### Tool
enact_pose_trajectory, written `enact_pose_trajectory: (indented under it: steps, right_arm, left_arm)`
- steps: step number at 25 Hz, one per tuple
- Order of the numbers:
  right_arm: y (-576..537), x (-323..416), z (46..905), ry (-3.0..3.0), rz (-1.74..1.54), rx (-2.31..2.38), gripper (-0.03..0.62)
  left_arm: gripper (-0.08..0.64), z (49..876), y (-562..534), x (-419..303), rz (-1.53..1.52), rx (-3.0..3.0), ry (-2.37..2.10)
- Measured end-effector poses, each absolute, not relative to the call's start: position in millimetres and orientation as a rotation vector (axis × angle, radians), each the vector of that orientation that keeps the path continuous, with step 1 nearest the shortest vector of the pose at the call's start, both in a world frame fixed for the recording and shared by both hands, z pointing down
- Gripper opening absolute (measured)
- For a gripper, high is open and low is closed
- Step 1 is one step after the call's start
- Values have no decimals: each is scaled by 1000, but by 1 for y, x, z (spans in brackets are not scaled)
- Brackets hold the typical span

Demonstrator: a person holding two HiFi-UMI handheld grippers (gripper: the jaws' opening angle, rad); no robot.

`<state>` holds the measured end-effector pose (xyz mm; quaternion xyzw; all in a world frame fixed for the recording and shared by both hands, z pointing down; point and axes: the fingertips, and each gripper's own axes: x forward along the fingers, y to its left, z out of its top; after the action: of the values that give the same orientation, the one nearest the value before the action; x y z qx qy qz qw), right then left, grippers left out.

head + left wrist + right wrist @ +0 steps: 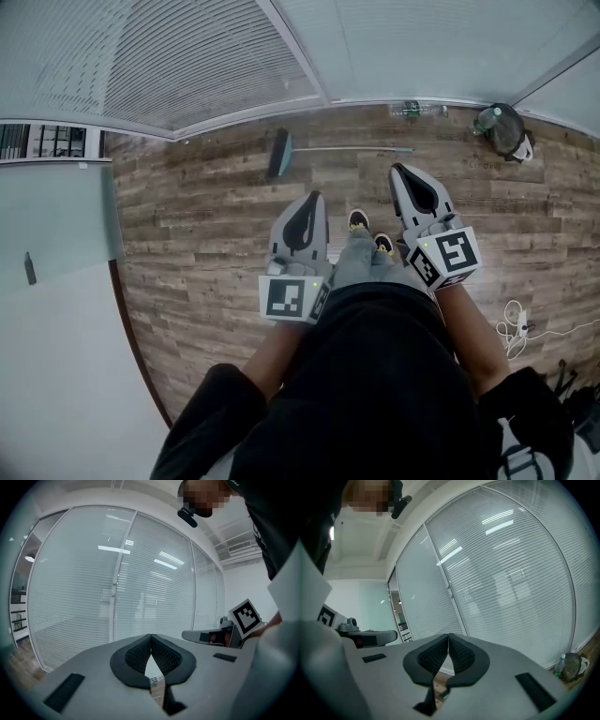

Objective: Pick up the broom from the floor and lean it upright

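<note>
**Grippers.** The left gripper is clenched. In the left gripper view its two dark ribbed pads meet at the tip, and nothing sits between them. The right gripper is likewise clenched and empty, its pads pressed together at the tip.

**Pose.** Both grippers are held out in front of the person's waist, side by side, with the person's legs and shoes between them. Each points forward, only slightly below level, toward the glass partition with blinds. The left marker cube sits close to the body at the wrist end. The right marker cube sits further forward in the head view, so the right gripper's tip reaches nearer the wall than the left one's. Both forearms are bare below dark sleeves and run back to the torso with the elbows bent. Each gripper view shows the other gripper off to its side at about the same height.

**Task object.** The broom lies flat on the wooden floor, near the foot of the partition and roughly parallel to it. Its head is at the picture's left and its handle runs to the right. It lies ahead of both gripper tips, well apart from them, and neither touches it.

**Surroundings.** A bottle and a dark round container stand by the wall at the right. A white cable lies on the floor beside the right arm.
</note>
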<state>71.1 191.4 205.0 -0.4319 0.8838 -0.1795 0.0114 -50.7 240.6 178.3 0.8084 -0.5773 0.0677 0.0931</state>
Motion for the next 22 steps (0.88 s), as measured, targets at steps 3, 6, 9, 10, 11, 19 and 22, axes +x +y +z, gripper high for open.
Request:
enact_pose_trajectory:
  steps: [3,6,9,10,11,19,22]
  right_arm:
    - [177,59,203,2768,-536,-1353,18]
    - [163,49,202,2782,-528,-1367,18]
    - [151,37,202,2802,-510,-1383,18]
    - [147,32,202,2808,-502,-1386,18]
    - [143,28,201,2813,-493,-1388,18]
    - [111,20,199,2802,-469,-1412,18]
    - [102,23,201,2788,-490,-1431,18]
  left_arm:
    - [23,179,225,-64,184,2414,-1708]
    - [23,178,208,-77,170,2421,-1708]
    - [23,179,193,-94,132,2412,-1714]
    - [23,180,189,-99,120,2410,-1715]
    - [23,181,185,-104,111,2409,-1713]
    - [23,187,152,-118,117,2410,-1701]
    - [23,188,142,-117,126,2408,-1694]
